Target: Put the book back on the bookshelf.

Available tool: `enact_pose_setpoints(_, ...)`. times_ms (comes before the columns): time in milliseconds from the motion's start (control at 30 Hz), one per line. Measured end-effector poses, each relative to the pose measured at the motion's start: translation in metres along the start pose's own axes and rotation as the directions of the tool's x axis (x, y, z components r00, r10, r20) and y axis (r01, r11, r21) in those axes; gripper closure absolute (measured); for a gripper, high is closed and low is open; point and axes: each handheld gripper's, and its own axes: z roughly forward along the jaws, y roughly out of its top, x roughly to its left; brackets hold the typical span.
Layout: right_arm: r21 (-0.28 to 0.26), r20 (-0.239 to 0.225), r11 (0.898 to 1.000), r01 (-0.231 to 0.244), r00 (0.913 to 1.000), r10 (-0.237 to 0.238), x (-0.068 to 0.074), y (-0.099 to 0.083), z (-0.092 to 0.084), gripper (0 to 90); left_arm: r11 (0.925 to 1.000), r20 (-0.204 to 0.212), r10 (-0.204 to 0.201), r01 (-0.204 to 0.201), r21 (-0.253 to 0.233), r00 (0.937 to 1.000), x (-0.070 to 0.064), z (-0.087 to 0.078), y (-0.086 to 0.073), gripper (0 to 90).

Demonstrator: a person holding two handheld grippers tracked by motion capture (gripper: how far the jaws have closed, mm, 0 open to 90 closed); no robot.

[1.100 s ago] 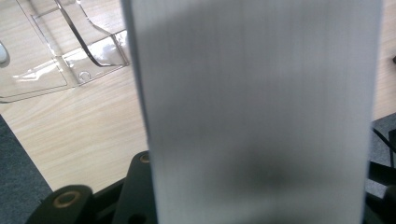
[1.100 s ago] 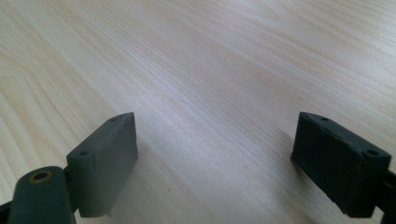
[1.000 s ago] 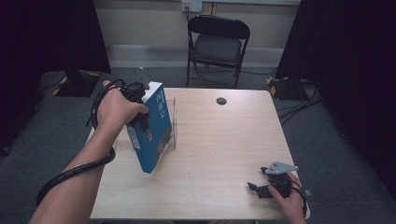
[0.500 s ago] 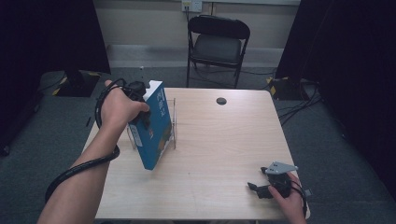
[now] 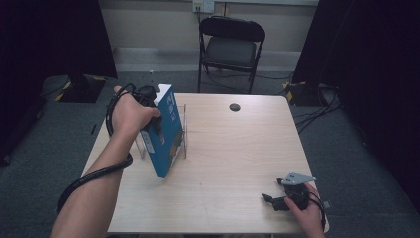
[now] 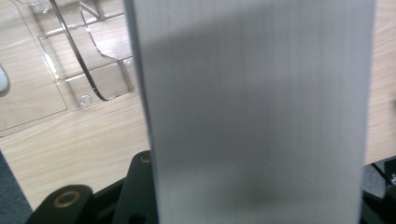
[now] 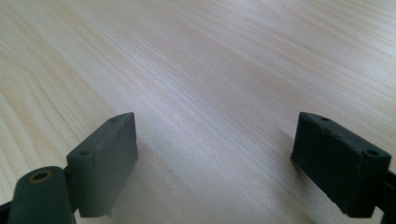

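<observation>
A blue book [image 5: 166, 134] hangs tilted over the left part of the wooden table [image 5: 233, 148], its lower corner close to the tabletop. My left gripper [image 5: 154, 119] is shut on the book's upper end. The book's grey page edge [image 6: 257, 112] stands between the jaws in the left gripper view. Right beside it is a clear plastic rack [image 5: 181, 133] [image 6: 70, 60] with thin wire dividers. Near the table's front right corner my right gripper [image 5: 271, 201] [image 7: 215, 158] lies low over the wood, open, with nothing between its fingers [image 7: 105, 158].
A small black round disc [image 5: 235, 107] lies near the table's far edge. A black folding chair [image 5: 232, 44] stands behind the table. The left gripper's cable [image 5: 94, 173] loops along the forearm. Dark curtains flank both sides.
The left hand has shifted the book slightly to the right, toward the rack. The right gripper has not moved.
</observation>
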Motion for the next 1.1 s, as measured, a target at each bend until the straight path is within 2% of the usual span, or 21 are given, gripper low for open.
enact_pose_setpoints(567,-0.001,0.003,1.0,0.0,1.0,0.0,0.0,0.0,0.0,13.1,0.9996,-0.002,-0.023,0.023,-0.015,0.9997,0.002,0.011,0.008,62.1)
enact_pose_setpoints(700,-0.002,-0.001,1.0,0.002,1.0,-0.002,0.0,0.0,0.0,13.1,0.9996,-0.004,-0.014,0.014,-0.024,0.9999,0.002,0.013,0.008,62.1)
enact_pose_setpoints(800,0.001,0.003,1.0,0.003,1.0,-0.003,0.0,0.0,0.0,13.1,0.9987,-0.003,-0.019,0.018,-0.048,0.9998,0.002,0.015,0.008,62.1)
enact_pose_setpoints(1100,-0.002,0.001,1.0,0.0,1.0,0.0,0.0,0.0,0.0,13.1,0.9976,-0.008,-0.017,0.016,-0.068,0.9998,0.002,0.021,0.006,62.0)
